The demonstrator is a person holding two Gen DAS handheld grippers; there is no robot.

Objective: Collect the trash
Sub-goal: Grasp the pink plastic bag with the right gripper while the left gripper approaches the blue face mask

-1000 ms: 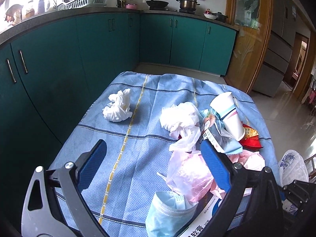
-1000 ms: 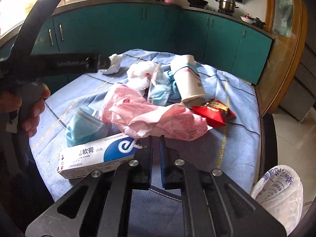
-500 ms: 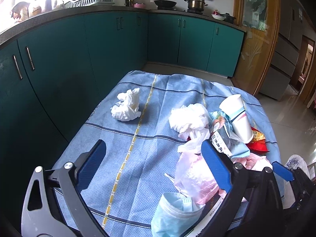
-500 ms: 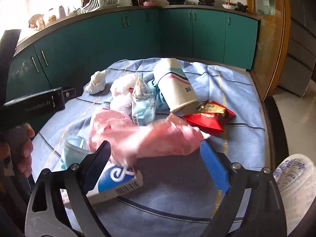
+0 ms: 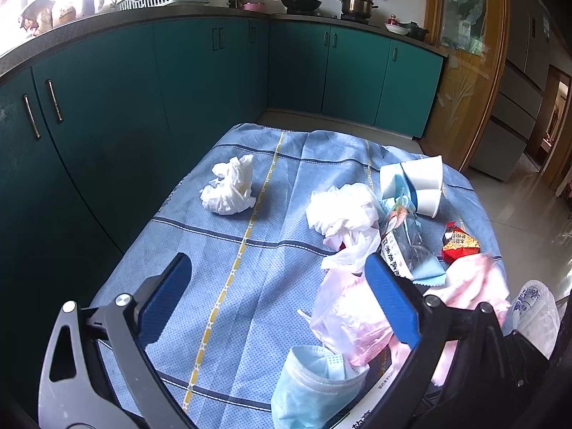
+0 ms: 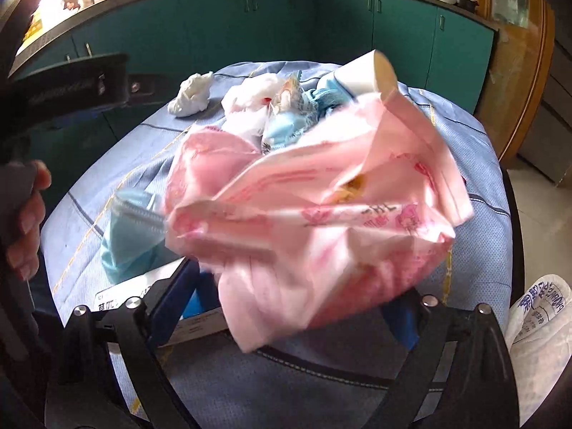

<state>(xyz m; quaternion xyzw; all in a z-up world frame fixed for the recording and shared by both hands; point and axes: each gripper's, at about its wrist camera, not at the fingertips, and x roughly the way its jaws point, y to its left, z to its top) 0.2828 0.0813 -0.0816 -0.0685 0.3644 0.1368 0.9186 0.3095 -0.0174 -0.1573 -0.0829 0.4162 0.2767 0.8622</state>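
Trash lies on a table under a blue cloth. My left gripper hangs open over bare cloth, holding nothing. A crumpled pink plastic bag bulges between the fingers of my right gripper, whose jaws are closing; the bag hides the pads and looks blurred. Beside the bag lie a blue face mask, a white box, a white plastic wad, a clear wrapper, a tipped paper cup and a red wrapper. A white tissue wad sits apart at the left.
A white printed sack hangs off the table's right edge. Teal cabinets run along the left and far sides. A person's hand grips the left tool at the left edge of the right wrist view.
My right gripper went from shut to wide and dropped forward onto the pink bag, which now fills the space between its fingers. The left gripper stayed put.
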